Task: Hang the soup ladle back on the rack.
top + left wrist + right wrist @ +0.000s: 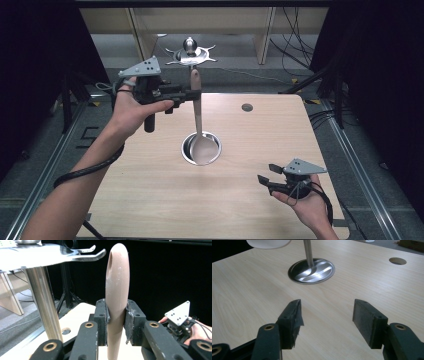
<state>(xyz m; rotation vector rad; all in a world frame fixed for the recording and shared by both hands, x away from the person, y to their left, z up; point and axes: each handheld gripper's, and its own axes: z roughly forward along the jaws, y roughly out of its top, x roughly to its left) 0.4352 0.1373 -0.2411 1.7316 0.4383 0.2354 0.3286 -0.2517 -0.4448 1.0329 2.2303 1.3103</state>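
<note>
The left gripper (192, 93) clenches the ladle (198, 125) by its smooth, matte beige handle; its bowl hangs over the rack's shiny round steel base (186, 148) at the table (150, 190) centre. Keep it plumb, aiming for a hook (95, 256). At 4 o'clock, the right gripper (265, 173) rests released.

Wooden table with a stand on it

The pale wood table (150, 195) carries a round steel base (186, 148) near its middle, a steel pole (308, 252) rising from that base. A small round hole (247, 107) in the tabletop lies beyond the base, to its right.
</note>
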